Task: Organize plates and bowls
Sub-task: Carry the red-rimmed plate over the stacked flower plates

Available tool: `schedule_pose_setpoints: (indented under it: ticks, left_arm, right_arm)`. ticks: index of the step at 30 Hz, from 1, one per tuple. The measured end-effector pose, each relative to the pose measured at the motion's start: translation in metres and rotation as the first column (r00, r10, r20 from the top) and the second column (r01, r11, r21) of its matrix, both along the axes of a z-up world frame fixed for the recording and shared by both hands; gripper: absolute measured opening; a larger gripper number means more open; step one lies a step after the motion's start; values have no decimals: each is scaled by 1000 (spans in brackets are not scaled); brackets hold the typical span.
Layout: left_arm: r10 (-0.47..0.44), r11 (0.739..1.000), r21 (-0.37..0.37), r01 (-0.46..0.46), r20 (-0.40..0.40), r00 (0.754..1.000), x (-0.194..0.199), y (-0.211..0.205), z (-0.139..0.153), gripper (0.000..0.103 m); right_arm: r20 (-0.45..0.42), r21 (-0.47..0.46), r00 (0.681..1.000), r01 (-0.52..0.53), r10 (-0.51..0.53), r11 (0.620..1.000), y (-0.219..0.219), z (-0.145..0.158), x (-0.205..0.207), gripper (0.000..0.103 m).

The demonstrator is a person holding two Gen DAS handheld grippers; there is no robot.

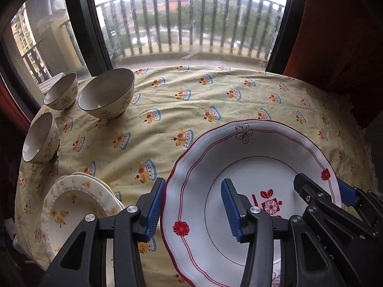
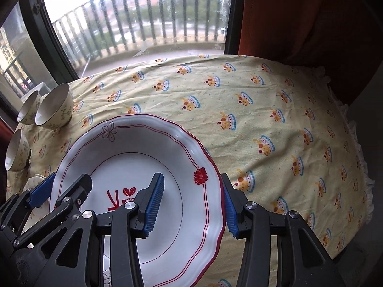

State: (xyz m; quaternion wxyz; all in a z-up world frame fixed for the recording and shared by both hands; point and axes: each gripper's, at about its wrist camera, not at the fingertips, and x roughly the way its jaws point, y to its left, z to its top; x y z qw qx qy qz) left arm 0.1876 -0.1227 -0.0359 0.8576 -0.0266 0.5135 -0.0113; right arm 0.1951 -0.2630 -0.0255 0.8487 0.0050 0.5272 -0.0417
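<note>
A white scalloped plate [image 1: 241, 150] with red trim and red flowers hangs tilted above the tablecloth, held from both sides. My left gripper [image 1: 194, 212] is shut on its left rim, one blue pad outside and one inside the dish. My right gripper [image 2: 191, 208] is shut on the opposite rim of the plate [image 2: 134, 143] and also shows in the left wrist view [image 1: 323, 189]. A stack of cream plates [image 1: 76, 203] with yellow flowers lies at the near left. Three cream floral bowls [image 1: 106, 93] [image 1: 62, 91] [image 1: 40, 138] stand at the far left.
The table wears a yellow cloth [image 1: 191, 95] printed with small crowns; its middle and right [image 2: 275, 119] carry no dishes. A window with a balcony railing [image 1: 191, 24] lies behind the far edge. A dark red curtain [image 2: 299, 19] hangs at the right.
</note>
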Motion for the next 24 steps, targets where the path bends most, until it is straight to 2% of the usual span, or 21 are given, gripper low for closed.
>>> schedule_pose_setpoints:
  ticks: [13,24]
  left_arm:
    - [9,1000,-15,-9,4,1000,-23,79,-1,48]
    - [25,1000,-4,-25,-18,1000,-29,140,-14,48]
  right_arm:
    - [14,-21,1000,-6,6,1000,84,3,-26,50]
    - [-10,-18,1000,-30,30,999,150,-10,-30,50]
